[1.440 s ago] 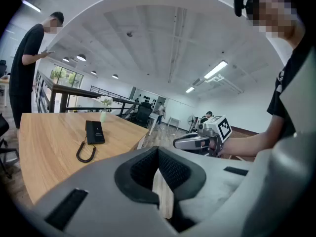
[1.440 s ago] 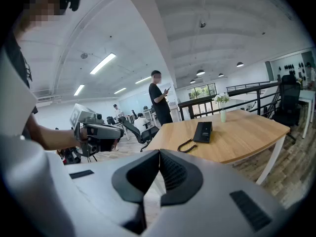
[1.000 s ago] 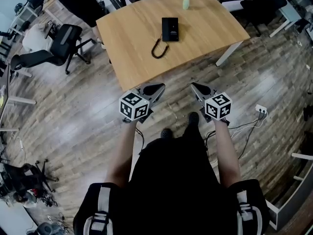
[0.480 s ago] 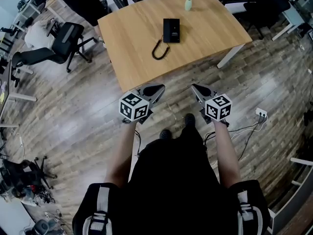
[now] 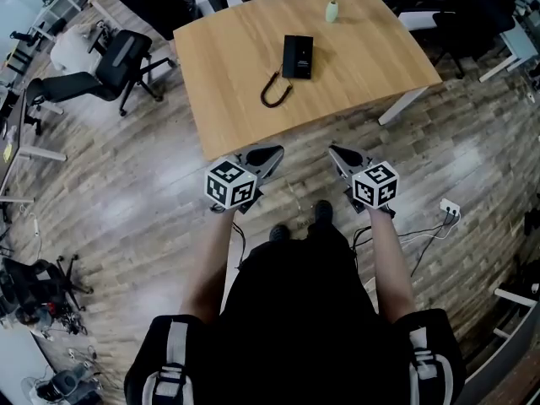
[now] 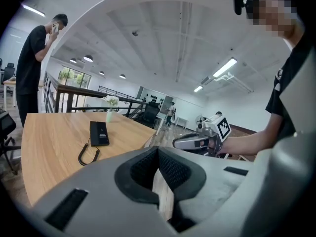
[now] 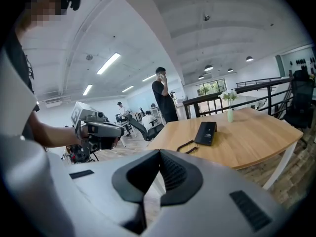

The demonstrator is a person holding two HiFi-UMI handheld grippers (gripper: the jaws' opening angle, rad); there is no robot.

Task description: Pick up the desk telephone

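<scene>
Wooden tabletop [image 5: 363, 57] standing on a plank floor [image 5: 126, 184]; pale vase [image 5: 332, 10] of white flowers standing upright near its far edge; black office chair [image 5: 118, 57] sitting off its left corner; white socket block [image 5: 450, 210] lying on the floor at right, cables trailing; person in black [image 6: 30, 68] standing beyond, holding a hand to the ear

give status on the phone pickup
Left claw shut, empty. Right claw shut, empty. Desk telephone flat on table, untouched, cord coiled beside it. Both claws short of the table edge, path clear.
</scene>
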